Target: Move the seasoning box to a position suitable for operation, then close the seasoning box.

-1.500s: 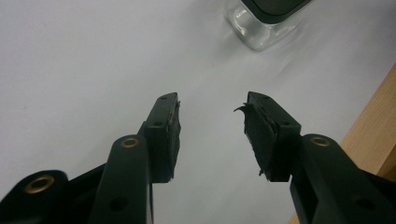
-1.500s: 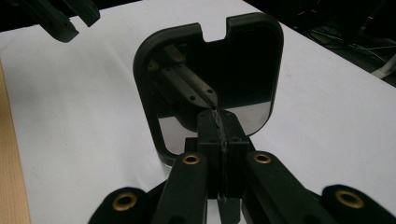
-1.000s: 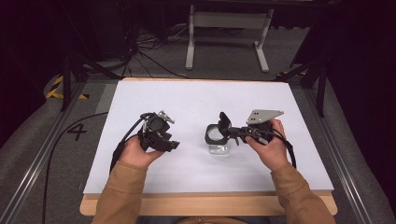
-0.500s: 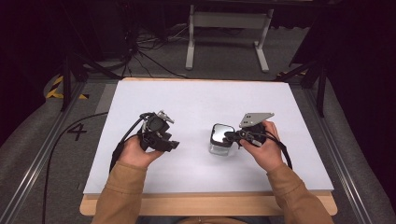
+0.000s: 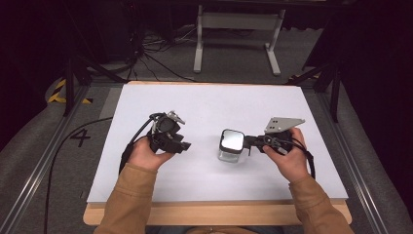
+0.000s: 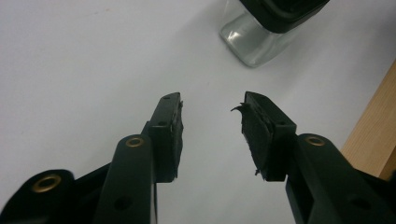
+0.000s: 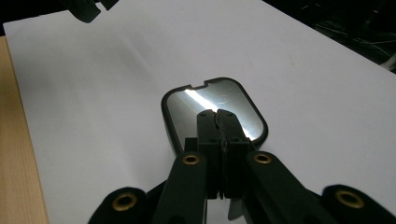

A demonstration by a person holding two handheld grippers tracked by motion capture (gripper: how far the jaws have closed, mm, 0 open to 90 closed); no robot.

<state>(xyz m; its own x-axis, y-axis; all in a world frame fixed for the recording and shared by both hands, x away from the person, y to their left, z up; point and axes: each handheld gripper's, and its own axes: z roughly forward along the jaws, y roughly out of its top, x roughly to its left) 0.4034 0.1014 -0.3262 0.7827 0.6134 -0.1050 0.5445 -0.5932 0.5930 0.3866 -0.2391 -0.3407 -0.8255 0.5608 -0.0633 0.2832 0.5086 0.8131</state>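
A small clear glass jar (image 5: pixel 228 156) stands on the white sheet, capped by a black-rimmed lid (image 5: pixel 232 140) with a shiny top that lies flat. My right gripper (image 5: pixel 246 141) is shut, its tips resting over the near edge of the lid (image 7: pixel 187 109); the right gripper view shows its jaws (image 7: pixel 218 114) pressed together with nothing between them. My left gripper (image 5: pixel 184 146) is held to the jar's left, apart from it. Its jaws (image 6: pixel 212 126) have just been closing a little and stand open and empty, with the jar (image 6: pixel 250 39) ahead of them.
The white sheet (image 5: pixel 209 102) covers a wooden table whose edge (image 5: pixel 219 214) shows at the front. Metal rails, cables and a stand's legs (image 5: pixel 236 44) lie on the floor beyond the table.
The lid, upright a second ago, has swung down flat onto the jar. My right gripper followed it down and to the left. The left hand has kept still.
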